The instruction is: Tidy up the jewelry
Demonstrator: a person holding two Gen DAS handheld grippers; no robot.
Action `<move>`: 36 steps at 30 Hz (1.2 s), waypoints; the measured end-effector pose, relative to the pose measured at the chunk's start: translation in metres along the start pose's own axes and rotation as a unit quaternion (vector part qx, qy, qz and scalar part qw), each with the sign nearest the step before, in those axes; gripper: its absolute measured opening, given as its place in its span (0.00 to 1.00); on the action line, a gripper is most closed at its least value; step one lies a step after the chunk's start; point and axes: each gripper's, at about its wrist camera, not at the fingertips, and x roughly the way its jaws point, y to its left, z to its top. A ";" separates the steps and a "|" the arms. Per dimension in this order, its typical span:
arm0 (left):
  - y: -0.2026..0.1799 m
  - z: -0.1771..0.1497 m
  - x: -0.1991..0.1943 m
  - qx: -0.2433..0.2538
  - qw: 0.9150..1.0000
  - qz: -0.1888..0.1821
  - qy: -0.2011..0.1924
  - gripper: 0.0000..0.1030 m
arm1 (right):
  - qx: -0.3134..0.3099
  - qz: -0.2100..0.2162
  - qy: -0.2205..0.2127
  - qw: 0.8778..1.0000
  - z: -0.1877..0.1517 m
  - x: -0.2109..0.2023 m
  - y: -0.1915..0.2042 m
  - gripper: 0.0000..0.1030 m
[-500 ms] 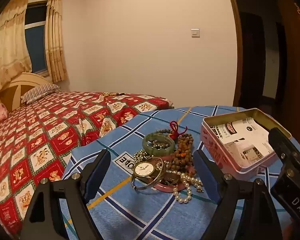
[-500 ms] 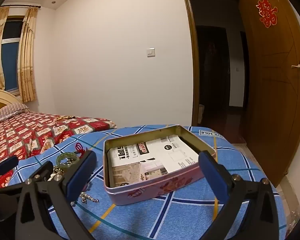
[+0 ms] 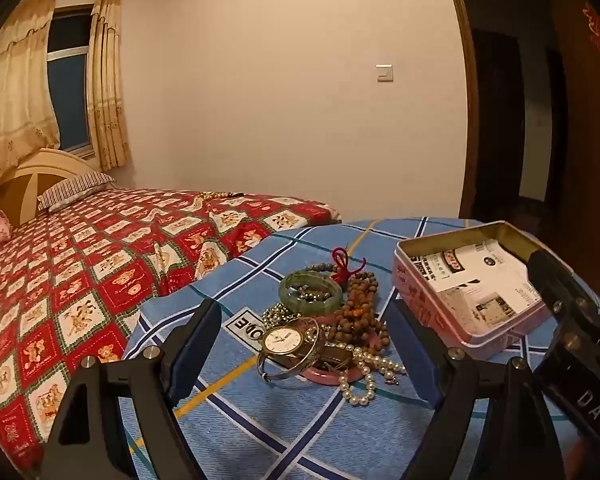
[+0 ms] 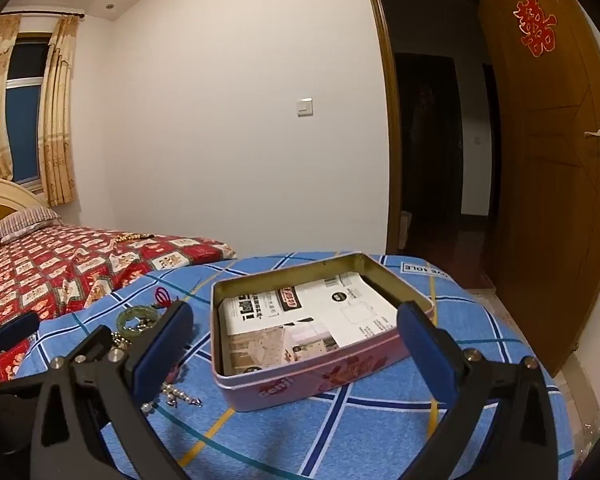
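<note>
Bedroom setting under warm light: a bed [image 3: 100,280] with a red patterned cover is lying at far left below a curtained window [image 3: 66,80], and a bench [image 3: 260,420] draped in a blue checked cloth is standing just beside it, with a plain wall and light switch [image 3: 384,72] behind. On the left part of the cloth, the left gripper [image 3: 308,356] is hovering above the bench, jaws standing wide apart and grasping nothing, its fingers bracketing a heap of jewelry [image 3: 328,332]. Within that heap, a silver bangle watch [image 3: 286,340] is lying at the near left, a green jade bangle [image 3: 310,292] is sitting farther back with dark beads inside it, a red knotted cord [image 3: 342,264] is lying beyond that, a string of brown wooden beads [image 3: 358,304] is coiling on the right, and a strand of pearls [image 3: 364,376] is trailing toward the near edge over a pink ring-shaped piece. To the right of the heap, near but apart, an open pink tin box [image 4: 308,376] is resting flat on the cloth, lined with printed paper [image 4: 312,312]. The right gripper [image 4: 296,344] is hanging over the tin's near side, jaws fully released, one finger on each side of the tin without touching it. Farther right, a brown wooden door [image 4: 548,200] bearing a red paper ornament is standing open onto a dark hallway.
</note>
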 end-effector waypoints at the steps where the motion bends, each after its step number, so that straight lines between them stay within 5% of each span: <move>1: 0.001 0.000 0.000 -0.003 1.000 0.000 -0.001 0.82 | -0.001 -0.005 -0.007 1.000 0.001 -0.003 0.003 1.00; 36: 0.006 0.000 -0.005 -0.017 1.000 -0.015 -0.007 0.82 | 0.010 -0.019 -0.016 1.000 0.002 -0.007 -0.003 1.00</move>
